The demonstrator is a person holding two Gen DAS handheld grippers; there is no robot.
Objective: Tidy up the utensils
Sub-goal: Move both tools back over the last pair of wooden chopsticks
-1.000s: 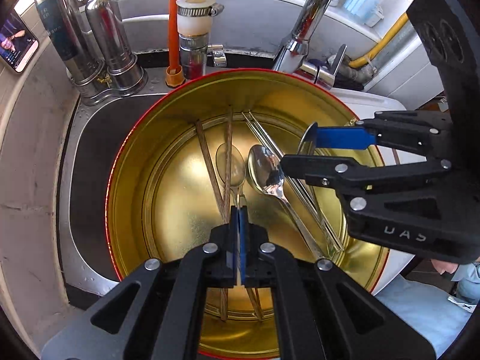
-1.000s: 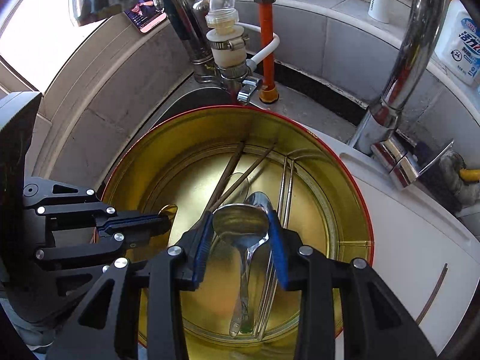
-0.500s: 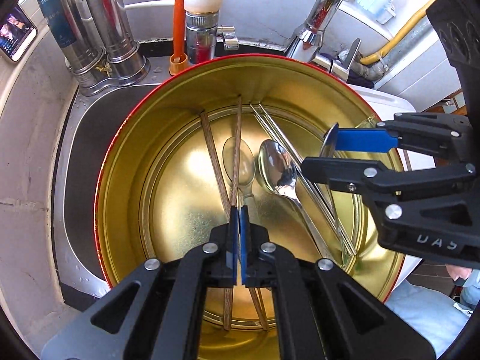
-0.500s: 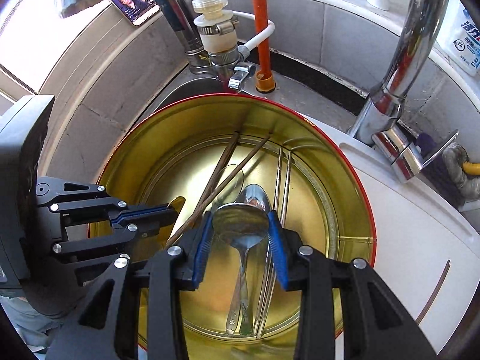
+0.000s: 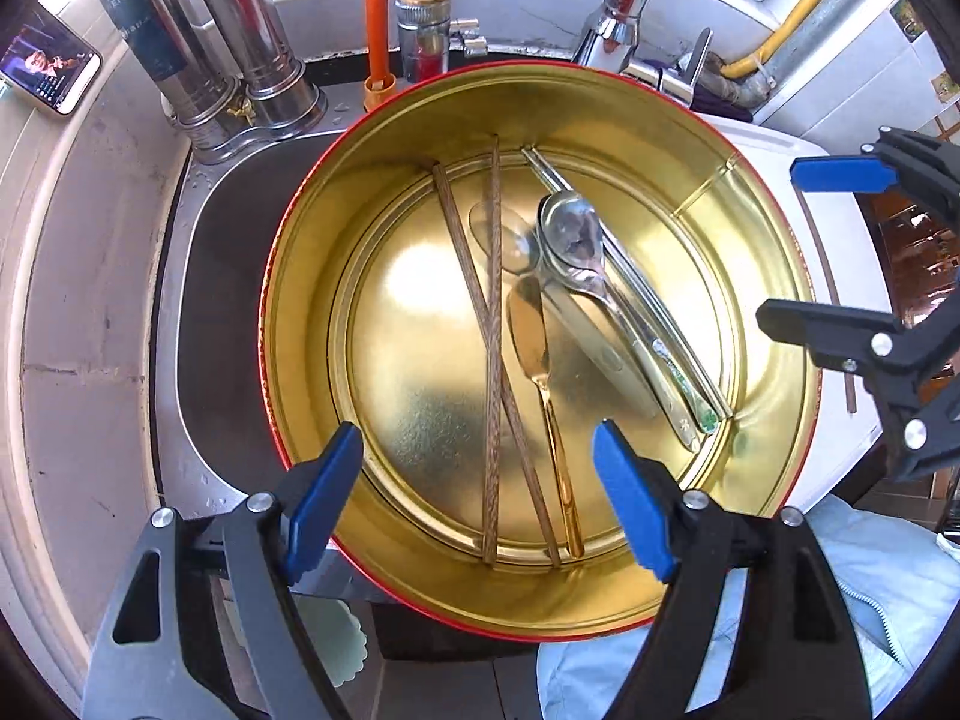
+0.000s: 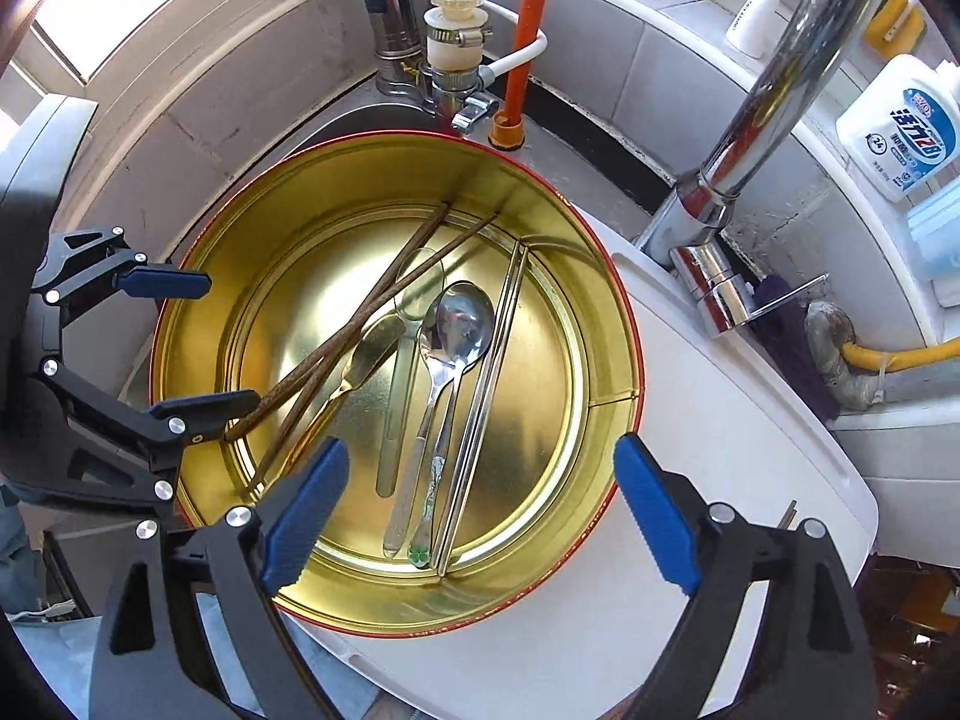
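Left gripper (image 5: pixel 477 495): jaws spread wide, nothing between them. In the left wrist view its blue fingertips (image 5: pixel 324 498) sit over the tin's rim at 6 to 7 o'clock, one outside the wall and one above the interior. No contact with any utensil is visible.

Right gripper (image 6: pixel 480 516): jaws spread wide, nothing held. In the right wrist view its blue pads (image 6: pixel 657 516) straddle the tin's near rim at 5 to 7 o'clock. In the left wrist view the same gripper appears at 3 o'clock, outside the tin wall, also parted.

Round gold tin (image 5: pixel 312 276), red outer edge: rests partly over the steel sink (image 5: pixel 222 252) and partly on a white board (image 6: pixel 720 420). All utensils lie on its floor.

Contents, left wrist view:
- Wooden chopsticks (image 5: pixel 493 324): two sticks crossing each other near the tin's centre, running from 12 to 6 o'clock.
- Gold butter knife (image 5: pixel 528 336): just right of the chopsticks, blade toward centre, handle toward 6 o'clock.
- Clear plastic spoon (image 5: pixel 507 246): bowl under the chopstick crossing region, toward 12 o'clock.
- Steel spoon (image 5: pixel 570 234): bowl at 1 o'clock, handle running toward 4 o'clock; a second spoon bowl appears nested beneath it.
- Metal chopsticks (image 5: pixel 630 270): paired, touching the steel spoon's right side, parallel with its handle.

Behind the tin at 12 o'clock: chrome faucet (image 6: pixel 774 90), orange pipe (image 5: pixel 377 12).
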